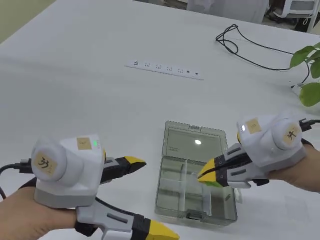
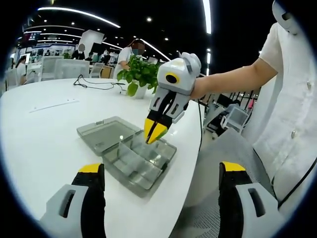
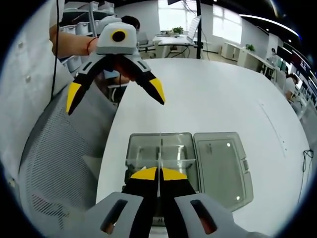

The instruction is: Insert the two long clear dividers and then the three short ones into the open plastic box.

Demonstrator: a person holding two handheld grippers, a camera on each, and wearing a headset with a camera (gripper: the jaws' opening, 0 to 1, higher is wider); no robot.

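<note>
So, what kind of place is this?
Probably an open-plan office or lab: a large white table with a power strip and a potted plant, and behind it more desks under long ceiling lights.

Smoky-grey box (image 3: 223, 168), clear divider (image 3: 159, 151) (yellow-tipped fingers (image 3: 145, 174))

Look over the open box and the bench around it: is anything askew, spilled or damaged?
Nothing stands out. The box sits flat, lid laid open, its fitted dividers upright. The right tongs are shut on a clear divider above it; the left tongs hang open alongside.
</note>
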